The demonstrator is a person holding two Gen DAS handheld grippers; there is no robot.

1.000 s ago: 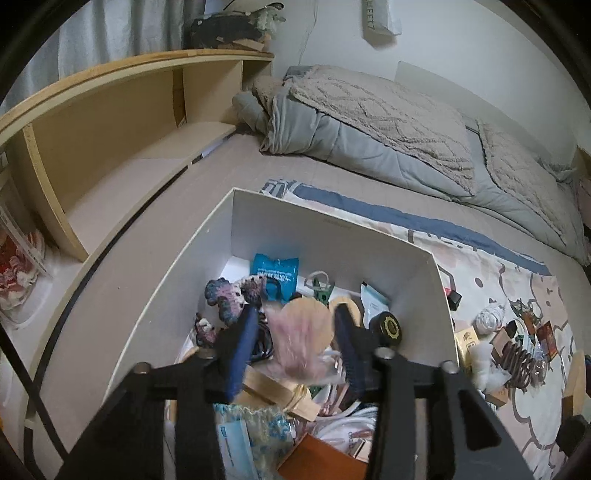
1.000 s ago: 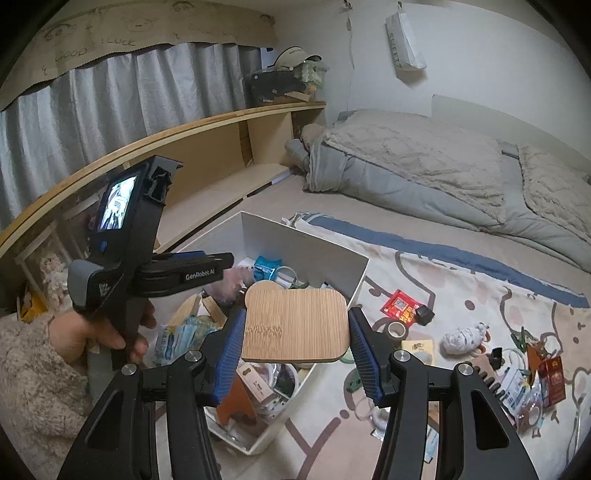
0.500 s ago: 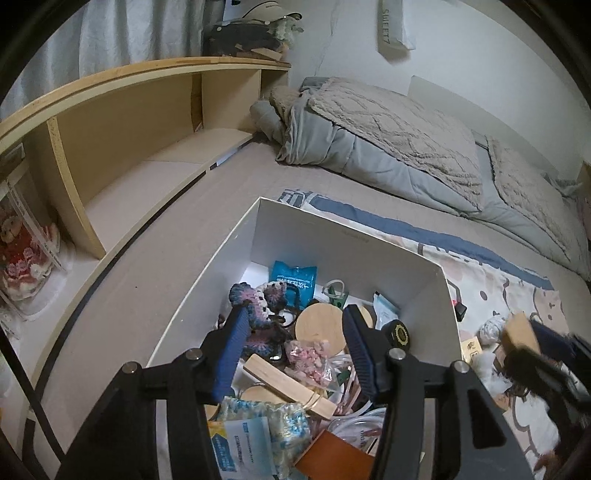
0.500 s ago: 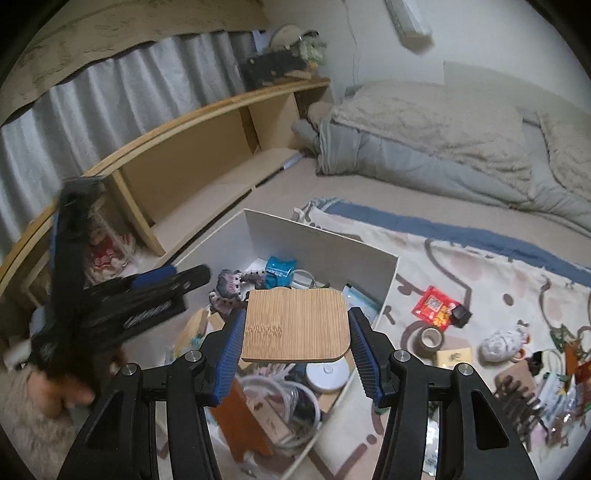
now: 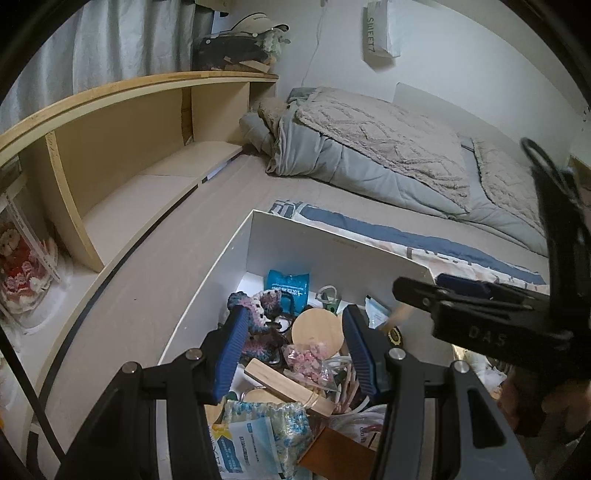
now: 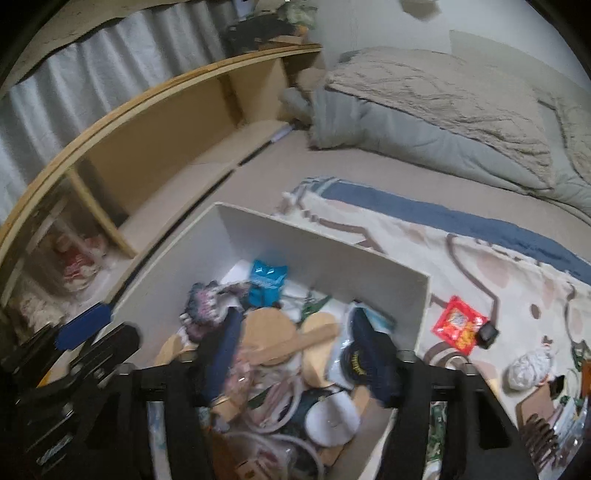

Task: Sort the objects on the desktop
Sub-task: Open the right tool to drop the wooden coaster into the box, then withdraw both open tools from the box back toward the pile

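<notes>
Bamboo board (image 6: 295,345) lies tilted on the heap inside the white box (image 6: 325,254), just ahead of my right tool (image 6: 299,360), its long axis running from near left up to far right. That tool's jaws are opening and the board sits between them; the blur hides whether the pads touch it, though I think it is free. My left tool (image 5: 293,349) hovers over the same box, jaws apart and holding nothing, with a round wooden lid (image 5: 317,329) beneath them. Readable writing: "DAS" on the right tool's body in the left view, and "SWEET" (perhaps) on a wall pouch (image 5: 380,31).
</notes>
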